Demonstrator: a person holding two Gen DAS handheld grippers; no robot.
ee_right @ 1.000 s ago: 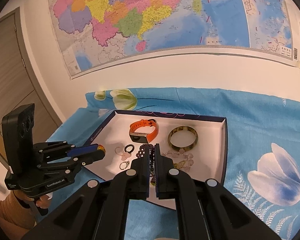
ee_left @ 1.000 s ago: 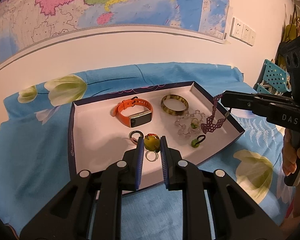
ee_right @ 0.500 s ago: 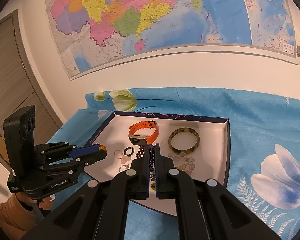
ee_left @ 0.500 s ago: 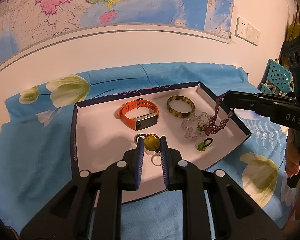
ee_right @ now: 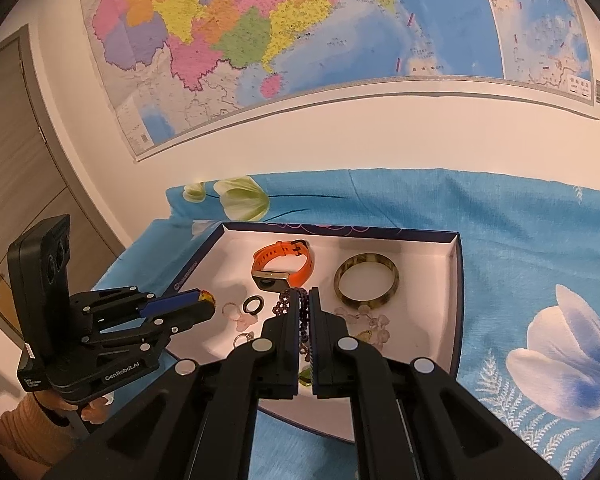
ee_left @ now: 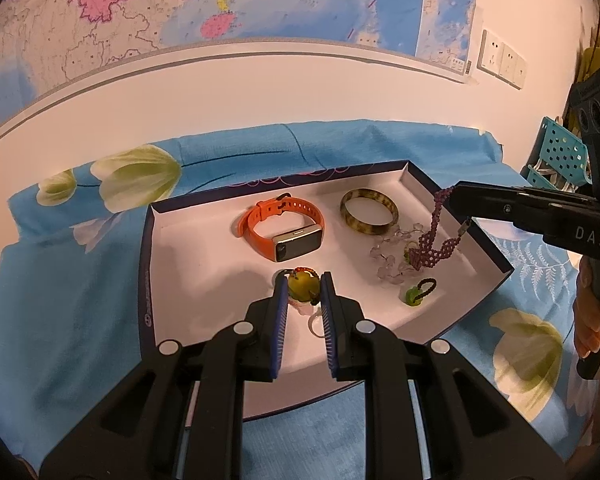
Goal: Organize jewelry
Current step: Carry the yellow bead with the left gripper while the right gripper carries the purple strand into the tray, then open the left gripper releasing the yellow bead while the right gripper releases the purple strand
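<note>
A shallow box tray (ee_left: 147,280) (ee_right: 456,300) with a white floor lies on a blue flowered cloth. In it are an orange watch (ee_left: 282,228) (ee_right: 282,264), a mottled bangle (ee_left: 369,211) (ee_right: 366,282), a clear bead chain (ee_left: 388,258), a green-bead hair tie (ee_left: 418,292) and small rings (ee_right: 253,304). My left gripper (ee_left: 303,286) is shut on a yellow-green bead piece (ee_left: 302,284), held above the tray's front. My right gripper (ee_right: 309,300) is shut on a purple beaded bracelet (ee_left: 434,240) (ee_right: 290,300) that dangles over the tray's right side.
A wall with a large map (ee_left: 220,8) stands behind the cloth-covered surface. A teal perforated basket (ee_left: 560,156) sits at the far right. A wooden door (ee_right: 16,184) is to the left in the right wrist view.
Both grippers have drawn slightly back and up from the tray with their pieces still held. The purple bracelet swings a little under the right gripper.
</note>
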